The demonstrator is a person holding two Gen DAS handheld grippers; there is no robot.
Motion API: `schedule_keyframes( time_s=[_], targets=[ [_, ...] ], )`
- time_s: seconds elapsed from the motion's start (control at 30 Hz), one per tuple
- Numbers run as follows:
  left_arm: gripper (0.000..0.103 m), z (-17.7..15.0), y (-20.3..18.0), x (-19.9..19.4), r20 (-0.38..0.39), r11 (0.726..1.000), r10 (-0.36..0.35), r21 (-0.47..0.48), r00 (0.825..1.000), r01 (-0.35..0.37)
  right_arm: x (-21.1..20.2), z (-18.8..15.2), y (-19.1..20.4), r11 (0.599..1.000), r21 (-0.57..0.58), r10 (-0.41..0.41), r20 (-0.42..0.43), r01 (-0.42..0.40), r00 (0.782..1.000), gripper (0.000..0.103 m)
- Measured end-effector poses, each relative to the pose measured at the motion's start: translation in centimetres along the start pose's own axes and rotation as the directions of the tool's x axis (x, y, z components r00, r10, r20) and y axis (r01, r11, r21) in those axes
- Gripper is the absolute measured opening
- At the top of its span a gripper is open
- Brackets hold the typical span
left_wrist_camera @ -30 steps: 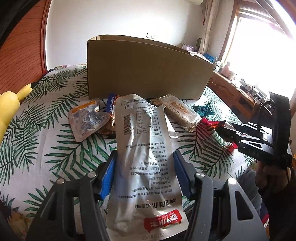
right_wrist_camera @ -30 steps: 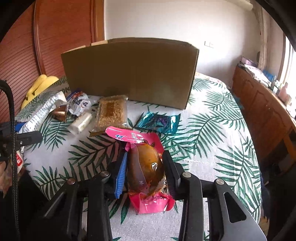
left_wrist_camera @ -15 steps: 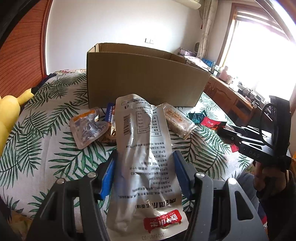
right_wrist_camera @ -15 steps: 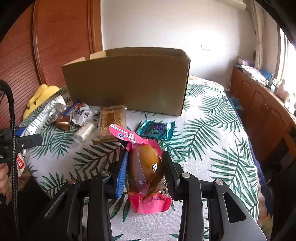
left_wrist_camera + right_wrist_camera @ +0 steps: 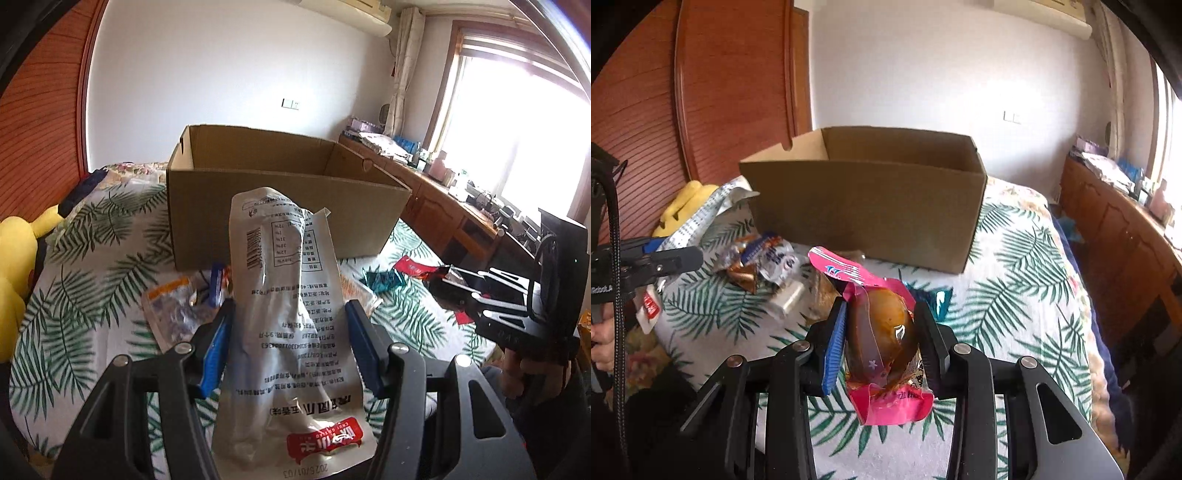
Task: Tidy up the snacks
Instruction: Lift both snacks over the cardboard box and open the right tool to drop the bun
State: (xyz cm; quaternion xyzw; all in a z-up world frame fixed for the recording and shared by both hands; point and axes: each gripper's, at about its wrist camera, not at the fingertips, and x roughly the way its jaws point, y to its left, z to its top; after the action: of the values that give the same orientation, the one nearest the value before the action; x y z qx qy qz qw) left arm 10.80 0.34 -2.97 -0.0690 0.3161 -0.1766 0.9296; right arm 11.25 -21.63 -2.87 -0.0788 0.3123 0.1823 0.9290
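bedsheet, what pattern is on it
Green palm leaves on white bedsheet, clearest in the right wrist view.

Silver pouch (image 5: 284, 314), pink packet (image 5: 886, 343), brown box (image 5: 280, 210), green-leafed white bedspread (image 5: 99, 266)
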Motion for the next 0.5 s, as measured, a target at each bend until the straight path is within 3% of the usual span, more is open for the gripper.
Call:
schedule_keyframes(
  time_s=[0.5],
  targets=[
    [0.058, 4.5, 0.3, 0.9, 0.057, 0.998, -0.041, 0.043, 0.998, 0.039, 0.8, 3.3, 0.5, 0.999, -0.018, 0.037, 0.049, -0.036, 0.998, 0.036]
  ],
)
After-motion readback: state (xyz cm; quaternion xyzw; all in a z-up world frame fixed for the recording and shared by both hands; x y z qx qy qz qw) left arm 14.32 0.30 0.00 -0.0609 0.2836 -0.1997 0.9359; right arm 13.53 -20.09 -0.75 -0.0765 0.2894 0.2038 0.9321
